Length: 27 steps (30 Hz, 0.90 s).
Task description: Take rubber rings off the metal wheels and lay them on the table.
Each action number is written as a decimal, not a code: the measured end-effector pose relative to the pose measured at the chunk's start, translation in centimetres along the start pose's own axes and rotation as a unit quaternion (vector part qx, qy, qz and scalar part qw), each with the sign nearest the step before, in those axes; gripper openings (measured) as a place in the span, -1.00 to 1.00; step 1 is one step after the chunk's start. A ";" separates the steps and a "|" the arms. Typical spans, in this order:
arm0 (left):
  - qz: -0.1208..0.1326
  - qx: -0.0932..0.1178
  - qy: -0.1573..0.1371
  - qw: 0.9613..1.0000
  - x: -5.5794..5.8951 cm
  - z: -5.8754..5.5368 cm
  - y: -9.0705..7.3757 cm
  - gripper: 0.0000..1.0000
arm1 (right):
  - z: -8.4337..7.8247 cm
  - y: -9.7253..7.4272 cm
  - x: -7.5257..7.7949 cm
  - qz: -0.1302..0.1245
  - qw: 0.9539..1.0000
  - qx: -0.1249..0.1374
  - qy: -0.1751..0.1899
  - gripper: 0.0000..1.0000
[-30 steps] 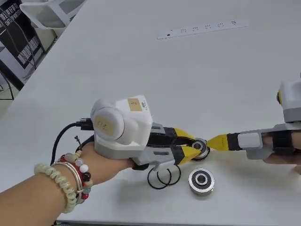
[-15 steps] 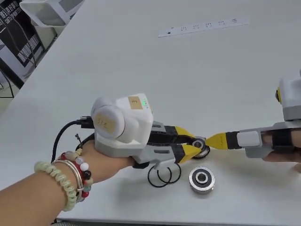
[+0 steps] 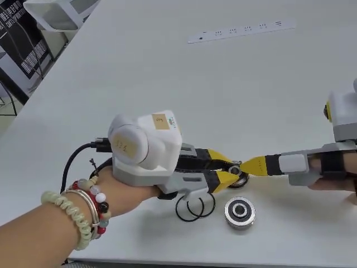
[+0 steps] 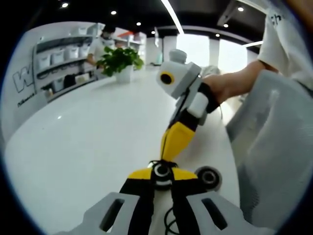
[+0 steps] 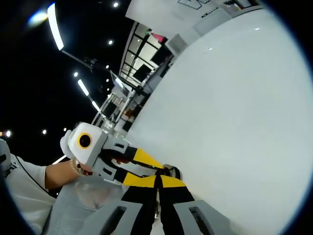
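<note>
- Nearest, at the lower centre of the head view: two rubber rings [image 3: 195,209] lie overlapping on the surface [image 3: 167,84]. They are just beside a second wheel [image 3: 240,213], which lies flat. Whether that wheel carries a ring cannot be told.
- Just above them, the left claw [image 3: 228,170] is closed on the held wheel [image 3: 240,178], with one yellow tip on each side.
- The right claw [image 3: 243,167] enters from the right edge with its jaws drawn fully together and its point touching the wheel's rim. Whether it has a ring pinched cannot be told.
- Procedure, as judged: hold the left clamp firm so the wheel neither turns nor slips. Catch the ring at the rim with the right point and draw it outward, away from the left claw. A sideways pull risks dragging the wheel out of the clamp or letting the ring snap back.
- Lay the freed ring beside the two already down, apart from the second wheel.
- Left gripper view, lower centre: the wheel's face sits squarely between the two yellow tips, and the right claw's point meets its upper rim. Check contact here, since in the head view the left claw covers part of the wheel.
- Right gripper view, bottom centre: its own tips lie together, which confirms closure. The wheel is just beyond them.
- Head view: it gives the layout of the rings on the surface.
- Farthest: a power strip [image 3: 241,31] at the top of the head view, and a potted plant [image 4: 120,59] at the upper left of the left gripper view.
</note>
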<state>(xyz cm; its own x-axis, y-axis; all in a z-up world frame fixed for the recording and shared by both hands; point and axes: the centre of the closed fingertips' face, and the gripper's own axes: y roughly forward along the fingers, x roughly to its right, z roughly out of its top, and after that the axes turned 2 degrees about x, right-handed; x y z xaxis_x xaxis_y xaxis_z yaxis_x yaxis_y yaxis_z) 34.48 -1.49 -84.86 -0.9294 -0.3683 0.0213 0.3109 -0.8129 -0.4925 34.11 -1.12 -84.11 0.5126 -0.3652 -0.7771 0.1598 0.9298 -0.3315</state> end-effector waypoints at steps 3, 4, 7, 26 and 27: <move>0.000 0.001 -0.001 1.000 0.0 0.0 0.0 -0.74 | 0.0 0.1 -0.1 0.002 1.000 0.001 -0.002 -1.00; 0.000 0.002 -0.003 1.000 0.0 0.0 0.0 -0.74 | 0.0 0.1 -0.1 0.003 1.000 0.000 0.000 -1.00; 0.001 0.007 -0.008 1.000 0.0 0.0 0.0 -0.74 | 0.0 0.2 -0.2 0.005 1.000 -0.001 -0.002 -1.00; 0.008 0.014 -0.032 0.999 0.0 0.1 0.0 -0.73 | -0.2 0.5 -0.6 0.015 1.000 -0.012 -0.013 -1.00; 0.007 0.016 -0.035 0.999 0.0 0.1 0.0 -0.73 | -0.3 0.5 -0.5 0.014 1.000 -0.012 -0.010 -1.00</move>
<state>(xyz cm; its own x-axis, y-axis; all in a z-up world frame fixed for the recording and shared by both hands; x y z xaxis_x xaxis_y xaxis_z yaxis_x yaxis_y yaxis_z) 34.54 -1.51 -84.81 -0.9089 -0.4102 0.0755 0.3320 -0.8210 -0.4644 33.69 -0.49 -84.02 0.5336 -0.3371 -0.7757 0.1242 0.9384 -0.3224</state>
